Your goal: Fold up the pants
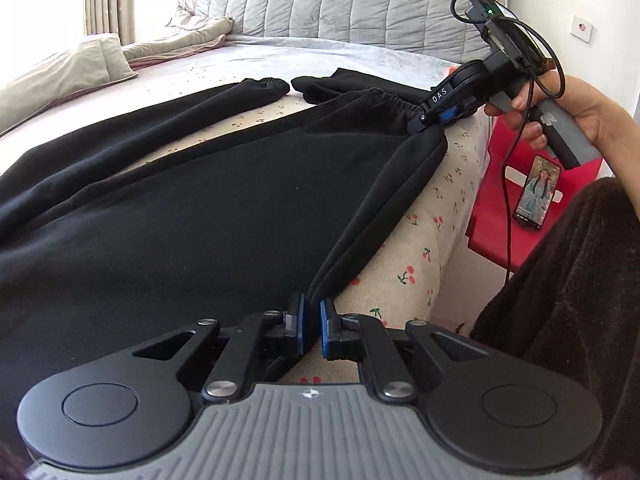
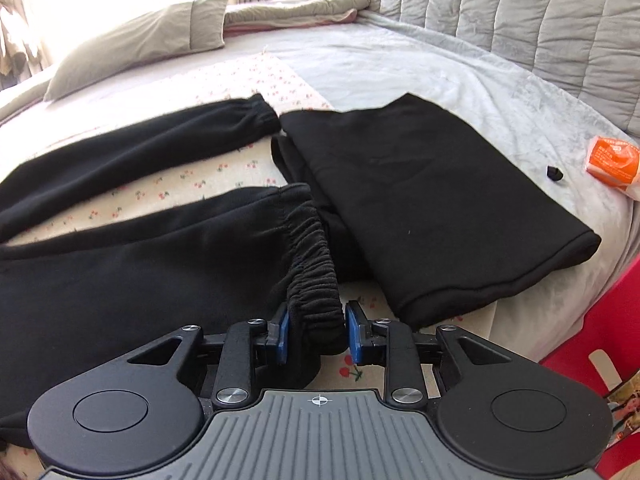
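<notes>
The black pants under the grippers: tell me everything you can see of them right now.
The black pants look like soft fleece, with gathered elastic cuffs. They lie spread on the cherry-print sheet, legs apart. The near leg runs along the bed's edge. The left gripper pinches its near-edge fabric; the right gripper has the cuff between its fingers. A folded black garment lies just beyond that cuff.
</notes>
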The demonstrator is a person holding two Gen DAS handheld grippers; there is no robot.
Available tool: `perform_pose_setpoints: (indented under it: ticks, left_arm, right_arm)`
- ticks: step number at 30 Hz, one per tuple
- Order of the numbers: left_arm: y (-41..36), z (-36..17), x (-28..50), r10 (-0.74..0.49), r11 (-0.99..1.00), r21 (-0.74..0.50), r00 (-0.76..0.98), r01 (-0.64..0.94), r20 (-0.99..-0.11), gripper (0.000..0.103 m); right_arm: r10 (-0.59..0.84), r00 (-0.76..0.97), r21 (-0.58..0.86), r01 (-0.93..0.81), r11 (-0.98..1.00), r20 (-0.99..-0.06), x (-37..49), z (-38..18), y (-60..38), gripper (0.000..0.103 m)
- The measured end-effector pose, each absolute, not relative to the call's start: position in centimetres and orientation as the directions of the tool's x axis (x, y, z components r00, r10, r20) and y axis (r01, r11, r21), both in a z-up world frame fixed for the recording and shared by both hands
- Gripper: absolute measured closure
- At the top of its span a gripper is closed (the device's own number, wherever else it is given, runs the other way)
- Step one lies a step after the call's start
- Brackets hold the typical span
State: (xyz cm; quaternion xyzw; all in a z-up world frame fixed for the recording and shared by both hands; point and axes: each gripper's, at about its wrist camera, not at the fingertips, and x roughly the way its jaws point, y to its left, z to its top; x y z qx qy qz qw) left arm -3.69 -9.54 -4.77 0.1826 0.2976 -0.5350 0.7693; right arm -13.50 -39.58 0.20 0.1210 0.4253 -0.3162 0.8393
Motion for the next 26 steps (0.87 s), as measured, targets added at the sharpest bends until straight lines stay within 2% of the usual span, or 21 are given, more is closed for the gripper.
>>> perform_pose_setpoints:
  ticks: [1,2,4,5,6,7,9,11,13,19,26]
  left_arm:
    - [-9.4,-4.6,-3.7,-0.720,0.358,-0.051,0.242,0.932,-0.650,0.089]
    - [-9.3,-4.4,-3.7,-0.726,0.357,-0.062,0.236,0.932,-0.646,0.084]
    - [-8.9,-3.6,-3.7,-0.749,0.350,-0.089,0.222,0.933,-0.624,0.062]
    - [-8.7,-3.3,-3.7,-0.759,0.350,-0.096,0.222,0.932,-0.611,0.057]
    - [-8.7,-3.0,-3.6,-0.765,0.352,-0.098,0.226,0.931,-0.603,0.048]
    - [-8.5,-2.6,-3.5,-0.771,0.358,-0.097,0.236,0.928,-0.591,0.040]
    - [-8.4,-1.8,-3.0,-0.778,0.381,-0.087,0.269,0.920,-0.568,0.032]
    - [-8.5,-1.0,-2.2,-0.777,0.409,-0.079,0.301,0.909,-0.552,0.025]
    - [-8.6,-0.2,-1.1,-0.769,0.452,-0.074,0.347,0.889,-0.536,0.011]
    - [-10.5,2.8,2.6,-0.725,0.546,-0.045,0.446,0.837,-0.525,0.003]
    - [-15.6,6.7,8.1,-0.680,0.591,0.002,0.500,0.806,-0.537,0.000]
  right_arm:
    - [-0.437,0.426,-0.084,0.633,0.770,-0.792,-13.4,-0.1,-39.5,0.073]
    - [-0.447,0.424,-0.092,0.636,0.766,-0.788,-13.4,-0.1,-39.4,0.066]
    - [-0.475,0.432,-0.102,0.649,0.754,-0.766,-13.8,0.6,-39.3,0.053]
    - [-0.481,0.445,-0.095,0.652,0.752,-0.755,-14.0,1.1,-39.3,0.047]
    - [-0.483,0.461,-0.078,0.658,0.749,-0.744,-14.2,1.7,-39.3,0.041]
    - [-0.481,0.482,-0.055,0.662,0.748,-0.733,-14.4,2.4,-39.4,0.039]
    - [-0.467,0.522,-0.008,0.660,0.751,-0.714,-14.5,3.6,-39.5,0.033]
    - [-0.454,0.552,0.025,0.653,0.757,-0.700,-14.0,4.6,-39.5,0.030]
    - [-0.438,0.578,0.052,0.642,0.765,-0.689,-13.0,5.5,-39.5,0.029]
    - [-0.361,0.664,0.189,0.606,0.772,-0.655,-8.8,6.5,-40.1,0.029]
    - [-0.298,0.714,0.312,0.588,0.746,-0.634,-3.1,5.0,-42.4,0.031]
